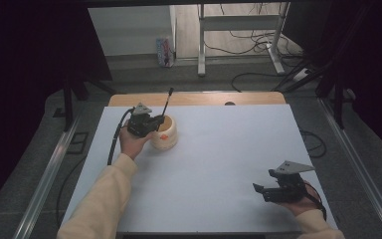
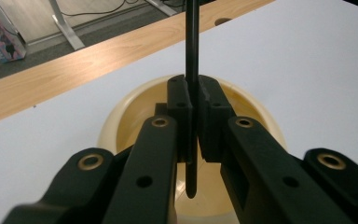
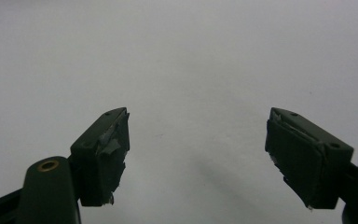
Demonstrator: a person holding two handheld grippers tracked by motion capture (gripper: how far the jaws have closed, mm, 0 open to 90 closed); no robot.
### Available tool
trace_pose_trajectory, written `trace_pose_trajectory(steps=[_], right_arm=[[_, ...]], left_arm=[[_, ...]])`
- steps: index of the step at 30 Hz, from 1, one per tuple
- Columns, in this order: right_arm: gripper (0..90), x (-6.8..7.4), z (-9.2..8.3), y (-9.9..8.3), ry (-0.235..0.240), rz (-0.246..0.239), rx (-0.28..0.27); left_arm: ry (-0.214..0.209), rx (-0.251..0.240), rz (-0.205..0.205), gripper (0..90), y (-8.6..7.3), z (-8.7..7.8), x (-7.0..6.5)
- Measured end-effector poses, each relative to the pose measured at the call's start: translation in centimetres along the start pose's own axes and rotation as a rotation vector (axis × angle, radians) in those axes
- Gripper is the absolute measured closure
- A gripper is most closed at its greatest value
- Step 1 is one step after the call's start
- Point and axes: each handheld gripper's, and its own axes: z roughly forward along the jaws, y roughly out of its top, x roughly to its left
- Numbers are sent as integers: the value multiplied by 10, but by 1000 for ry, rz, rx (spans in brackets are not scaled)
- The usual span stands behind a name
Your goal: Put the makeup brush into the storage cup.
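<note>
Two grippers work here: the left gripper (image 1: 155, 123) clamps a thin black rod (image 2: 191, 70) upright over the cream round bowl (image 1: 170, 138) near the tabletop's (image 1: 229, 149) far-left corner — tilting could tip the bowl. Right gripper (image 3: 197, 154) rests wide open, empty, near-right corner.

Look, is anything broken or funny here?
Yes. The right gripper's pads look worn, with torn, peeling tape at their edges. Nothing is spilled: the left gripper is shut on a thin black stick over the cream bowl.
</note>
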Motion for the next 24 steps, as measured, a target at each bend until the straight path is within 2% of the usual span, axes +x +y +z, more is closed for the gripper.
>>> trace_pose_trajectory(steps=[9,11,13,20,24], right_arm=[[217,0,0,0,0,0,-1],[217,0,0,0,-1,-1,-1],[217,0,0,0,0,0,-1],[216,0,0,1,0,1,-2],[217,1,0,1,1,1,-1]], left_arm=[[1,1,-7,830,-7,1,2],[22,-22,-18,697,-6,-2,2],[23,-42,-27,606,-5,-5,3],[9,-73,-33,399,-2,-16,2],[-17,-77,-39,305,1,-23,-1]])
